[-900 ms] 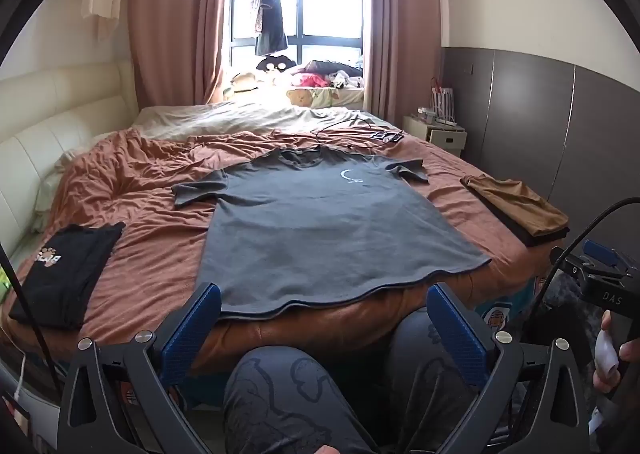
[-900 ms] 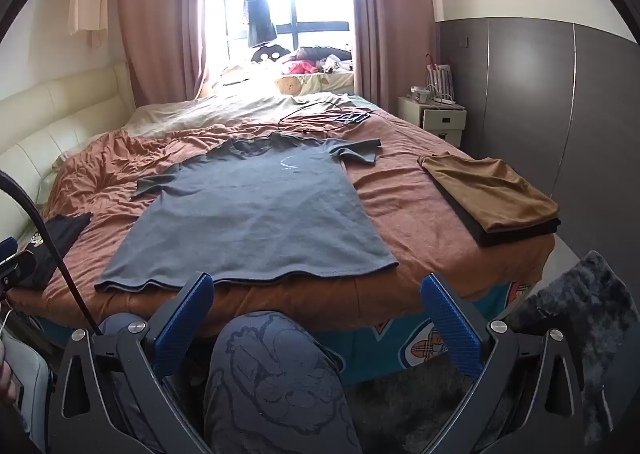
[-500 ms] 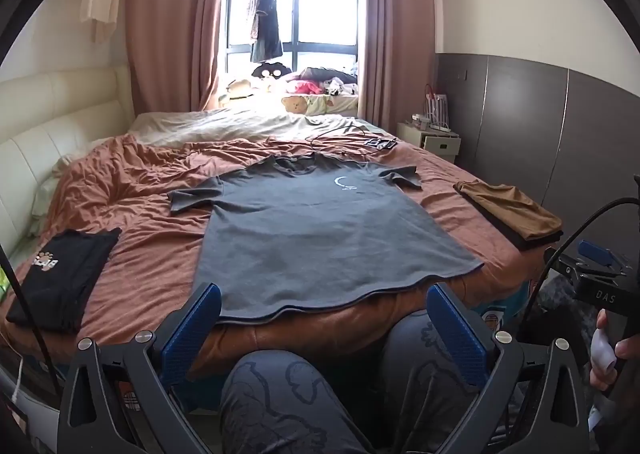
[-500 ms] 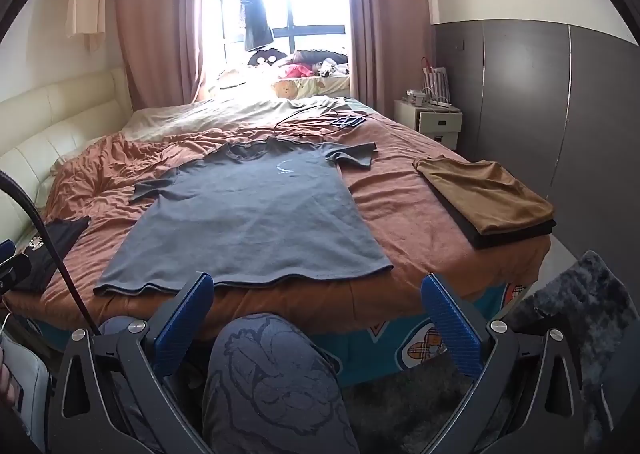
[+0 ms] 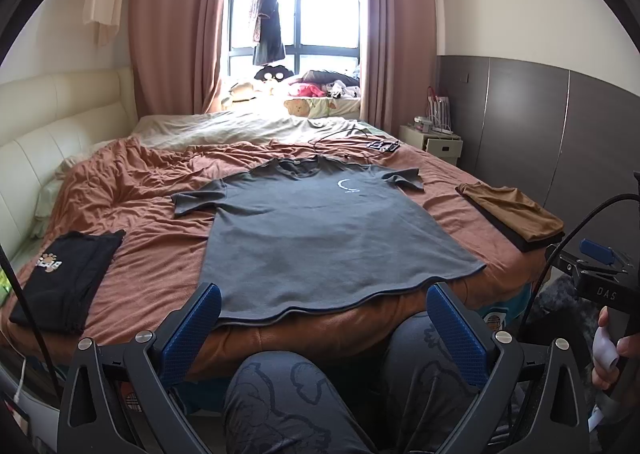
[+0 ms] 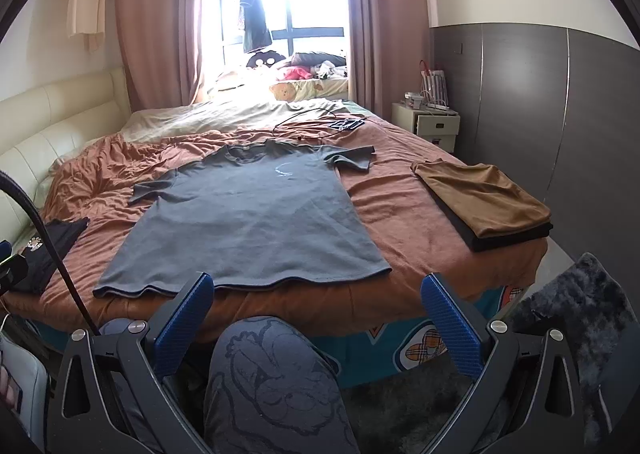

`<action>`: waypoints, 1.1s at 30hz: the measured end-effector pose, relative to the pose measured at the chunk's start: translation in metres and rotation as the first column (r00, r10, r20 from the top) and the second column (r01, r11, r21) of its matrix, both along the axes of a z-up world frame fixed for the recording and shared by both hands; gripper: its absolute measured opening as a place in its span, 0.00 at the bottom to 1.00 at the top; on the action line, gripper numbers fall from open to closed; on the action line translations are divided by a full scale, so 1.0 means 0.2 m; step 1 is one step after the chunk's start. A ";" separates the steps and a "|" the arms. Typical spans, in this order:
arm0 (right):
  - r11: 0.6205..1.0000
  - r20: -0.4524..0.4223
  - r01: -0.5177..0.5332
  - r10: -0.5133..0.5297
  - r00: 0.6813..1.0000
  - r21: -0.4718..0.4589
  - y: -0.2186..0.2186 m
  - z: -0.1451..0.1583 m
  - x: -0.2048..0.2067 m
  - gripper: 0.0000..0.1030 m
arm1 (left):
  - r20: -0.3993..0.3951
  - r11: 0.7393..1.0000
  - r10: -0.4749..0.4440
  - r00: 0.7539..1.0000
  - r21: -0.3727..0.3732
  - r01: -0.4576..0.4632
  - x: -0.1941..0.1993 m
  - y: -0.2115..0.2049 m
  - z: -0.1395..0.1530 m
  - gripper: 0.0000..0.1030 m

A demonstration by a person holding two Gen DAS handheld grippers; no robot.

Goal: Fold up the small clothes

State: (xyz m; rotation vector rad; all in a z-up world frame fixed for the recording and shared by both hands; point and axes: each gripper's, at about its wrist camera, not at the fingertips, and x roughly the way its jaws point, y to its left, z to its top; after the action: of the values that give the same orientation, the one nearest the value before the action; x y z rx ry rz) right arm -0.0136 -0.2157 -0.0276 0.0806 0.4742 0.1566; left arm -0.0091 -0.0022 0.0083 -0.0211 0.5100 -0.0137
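A grey T-shirt [image 5: 320, 238] lies spread flat, front up, on the rust-brown bedspread [image 5: 152, 213], its hem at the near bed edge; it also shows in the right wrist view [image 6: 248, 225]. My left gripper [image 5: 322, 318] is open and empty, held back from the bed above the person's knees, just short of the hem. My right gripper [image 6: 316, 314] is open and empty too, also short of the hem, toward the shirt's right side.
A folded black shirt [image 5: 68, 274] lies at the bed's left edge. A folded brown garment on a black one [image 6: 484, 201] lies at the right edge. Cables and a dark device [image 6: 344, 123] lie beyond the collar. A nightstand [image 6: 426, 125] and a dark rug [image 6: 576, 318] are on the right.
Both grippers have tilted and risen slightly, so the bed sits a little lower in view. The T-shirt has not moved. Both stay open.
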 end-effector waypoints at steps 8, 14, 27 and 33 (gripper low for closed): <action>1.000 -0.001 0.016 -0.016 1.000 -0.001 0.01 0.01 0.00 1.00 | 0.003 1.000 0.001 1.000 0.003 -0.001 0.00 0.00 0.01 1.00; 1.000 -0.004 0.018 -0.018 1.000 0.000 0.02 0.00 -0.01 1.00 | 0.002 1.000 0.003 1.000 -0.001 -0.003 0.00 0.01 0.01 1.00; 1.000 0.020 -0.004 0.004 1.000 -0.007 0.01 -0.01 -0.01 1.00 | -0.003 1.000 0.011 1.000 0.005 -0.011 -0.01 0.03 -0.01 1.00; 1.000 0.020 -0.020 0.020 1.000 -0.014 0.01 -0.02 -0.01 1.00 | -0.005 1.000 0.009 1.000 0.006 -0.009 0.00 0.03 -0.01 1.00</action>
State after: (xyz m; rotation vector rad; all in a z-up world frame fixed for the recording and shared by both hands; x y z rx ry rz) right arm -0.0165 -0.2136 -0.0320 0.0611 0.4563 0.1738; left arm -0.0101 0.0032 0.0058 -0.0179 0.5146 -0.0029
